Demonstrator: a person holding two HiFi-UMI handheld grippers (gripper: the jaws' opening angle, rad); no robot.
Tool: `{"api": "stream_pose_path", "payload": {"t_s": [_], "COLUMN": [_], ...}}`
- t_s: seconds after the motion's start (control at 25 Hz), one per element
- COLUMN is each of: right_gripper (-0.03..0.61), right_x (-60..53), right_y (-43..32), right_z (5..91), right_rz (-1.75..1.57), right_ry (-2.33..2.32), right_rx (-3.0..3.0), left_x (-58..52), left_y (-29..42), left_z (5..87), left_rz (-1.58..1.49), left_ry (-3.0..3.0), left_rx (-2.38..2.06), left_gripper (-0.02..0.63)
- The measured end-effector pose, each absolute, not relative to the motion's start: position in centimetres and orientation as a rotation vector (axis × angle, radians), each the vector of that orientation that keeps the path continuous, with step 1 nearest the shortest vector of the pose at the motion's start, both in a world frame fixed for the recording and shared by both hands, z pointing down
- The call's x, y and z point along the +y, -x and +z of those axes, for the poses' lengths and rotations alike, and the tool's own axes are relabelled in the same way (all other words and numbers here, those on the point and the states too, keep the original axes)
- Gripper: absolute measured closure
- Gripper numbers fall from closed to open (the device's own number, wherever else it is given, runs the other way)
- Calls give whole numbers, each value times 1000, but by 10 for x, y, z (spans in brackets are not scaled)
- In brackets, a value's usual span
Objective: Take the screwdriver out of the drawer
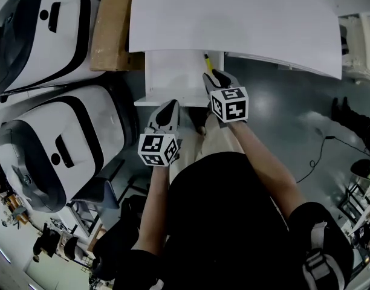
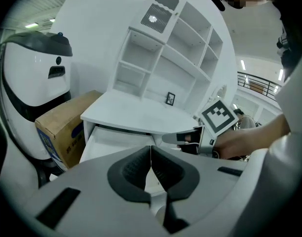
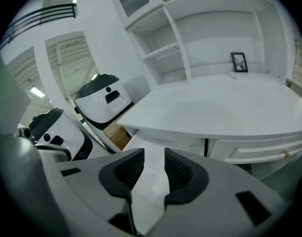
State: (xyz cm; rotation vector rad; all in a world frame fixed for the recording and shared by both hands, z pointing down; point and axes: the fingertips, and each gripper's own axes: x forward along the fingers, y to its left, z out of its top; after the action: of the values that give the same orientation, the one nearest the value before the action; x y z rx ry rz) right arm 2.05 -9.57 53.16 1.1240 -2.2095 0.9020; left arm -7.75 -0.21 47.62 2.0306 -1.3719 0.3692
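Lying in drawer, screwdriver just beyond right gripper, jaws parted.

2 grippers: left gripper, right gripper. 1 desk, 1 drawer, 1 screwdriver. Far left: 1 cardboard box. 2 white machines: near machine, far machine. 1 pic frame.

Under the surface, an open drawer; at its right side, a screwdriver; left of the drawer, a cardboard box; behind, on the surface, shelves.
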Motion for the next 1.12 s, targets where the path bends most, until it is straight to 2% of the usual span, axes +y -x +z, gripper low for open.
{"api": "stream_pose_path", "payload": {"t_s": [0.16, 0.28, 0.4, 0.72, 0.88, 1.12], "right_gripper": [413, 401, 346, 292, 231, 172], "right_x": [-120, -133, -143, -160, -171, -170], "right_y": [-15, -9, -5, 0, 6, 9], "right_z": [565, 589, 610, 659, 685, 729], "right_rz": [931, 947, 975, 987, 952, 1051], "right_ry": [-1107, -1110, -1141, -1151, -1160, -1175], "right_rx": [-2177, -2160, -2121, -2023, -1961, -1850], "left_x": [-19, -29, -33, -35, -36, -36], "left_y": [78, 77, 77, 86, 92, 98], "left_z": [474, 475, 476, 469, 470, 479], "left_rz": [355, 338, 328, 343, 361, 359], "left_ry": [-1997, -1978, -1950, -1910, -1898, -1851], "left_rx": [-1423, -1449, -1466, -1493, -1487, -1500], "left_gripper": [589, 589, 589, 589, 589, 589]}}
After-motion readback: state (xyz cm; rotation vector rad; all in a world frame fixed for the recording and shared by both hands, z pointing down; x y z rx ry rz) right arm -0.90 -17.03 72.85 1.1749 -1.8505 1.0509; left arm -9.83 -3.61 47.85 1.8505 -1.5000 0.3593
